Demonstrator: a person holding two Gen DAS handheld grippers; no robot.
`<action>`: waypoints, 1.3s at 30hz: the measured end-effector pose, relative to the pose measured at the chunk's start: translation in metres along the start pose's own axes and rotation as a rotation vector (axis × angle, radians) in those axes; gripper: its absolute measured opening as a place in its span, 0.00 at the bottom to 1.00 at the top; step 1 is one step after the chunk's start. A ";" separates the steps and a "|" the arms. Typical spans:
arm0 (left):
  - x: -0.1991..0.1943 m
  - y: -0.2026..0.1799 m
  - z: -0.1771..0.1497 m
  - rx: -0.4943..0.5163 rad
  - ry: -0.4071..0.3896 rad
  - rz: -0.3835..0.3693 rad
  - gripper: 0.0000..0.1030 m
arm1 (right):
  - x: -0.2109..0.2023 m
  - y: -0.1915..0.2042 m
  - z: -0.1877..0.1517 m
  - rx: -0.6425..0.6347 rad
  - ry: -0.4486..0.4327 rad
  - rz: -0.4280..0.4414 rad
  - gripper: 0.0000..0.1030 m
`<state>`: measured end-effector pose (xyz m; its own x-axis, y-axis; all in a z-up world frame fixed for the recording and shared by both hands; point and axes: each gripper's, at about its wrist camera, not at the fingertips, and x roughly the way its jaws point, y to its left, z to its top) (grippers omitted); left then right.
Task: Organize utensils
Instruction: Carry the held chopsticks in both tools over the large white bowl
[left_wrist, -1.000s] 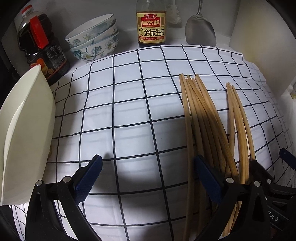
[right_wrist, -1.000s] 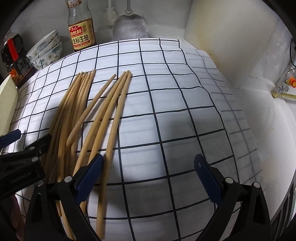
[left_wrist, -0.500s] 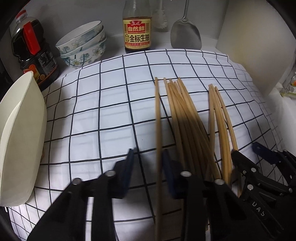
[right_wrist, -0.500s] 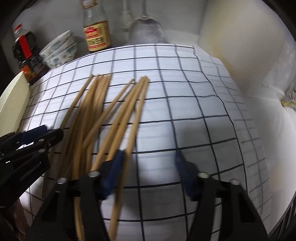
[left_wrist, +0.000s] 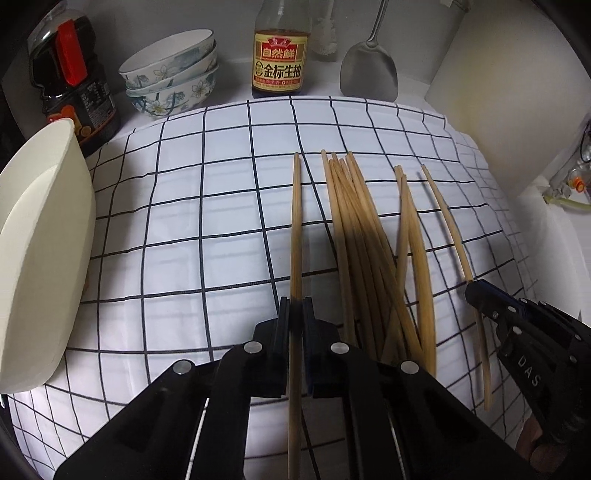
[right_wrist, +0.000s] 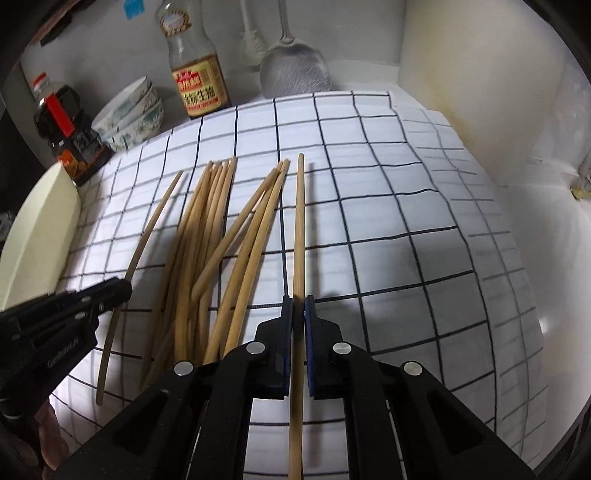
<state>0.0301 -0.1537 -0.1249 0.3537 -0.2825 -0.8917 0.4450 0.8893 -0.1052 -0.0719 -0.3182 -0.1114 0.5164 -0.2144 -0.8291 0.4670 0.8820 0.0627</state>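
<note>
Several bamboo chopsticks (left_wrist: 362, 236) lie in a loose pile on the checked cloth (left_wrist: 184, 258); the pile also shows in the right wrist view (right_wrist: 207, 236). My left gripper (left_wrist: 295, 306) is shut on one chopstick (left_wrist: 295, 221), left of the pile. My right gripper (right_wrist: 298, 306) is shut on another chopstick (right_wrist: 299, 221), right of the pile. The right gripper shows in the left wrist view (left_wrist: 476, 291) with its chopstick (left_wrist: 447, 221). The left gripper shows in the right wrist view (right_wrist: 122, 290).
A cream container (left_wrist: 40, 251) stands at the left edge. At the back are a dark sauce jug (left_wrist: 70, 77), stacked floral bowls (left_wrist: 173, 74), a soy sauce bottle (left_wrist: 280, 55) and a metal spatula (left_wrist: 369, 74). A white wall (left_wrist: 498, 74) is at the right.
Both grippers were open a second ago and have closed, each on a single chopstick. The two held chopsticks now stand apart from the pile, one on each side.
</note>
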 end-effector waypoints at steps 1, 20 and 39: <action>-0.005 0.000 0.000 0.001 -0.004 -0.004 0.07 | -0.005 0.001 0.002 0.004 -0.006 0.006 0.06; -0.133 0.147 0.010 -0.189 -0.179 0.114 0.07 | -0.068 0.181 0.055 -0.219 -0.084 0.254 0.06; -0.096 0.292 0.005 -0.368 -0.110 0.204 0.07 | 0.026 0.350 0.065 -0.355 0.119 0.357 0.06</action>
<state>0.1303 0.1317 -0.0676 0.4983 -0.1063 -0.8605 0.0409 0.9942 -0.0992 0.1518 -0.0427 -0.0751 0.5039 0.1568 -0.8494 -0.0060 0.9840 0.1780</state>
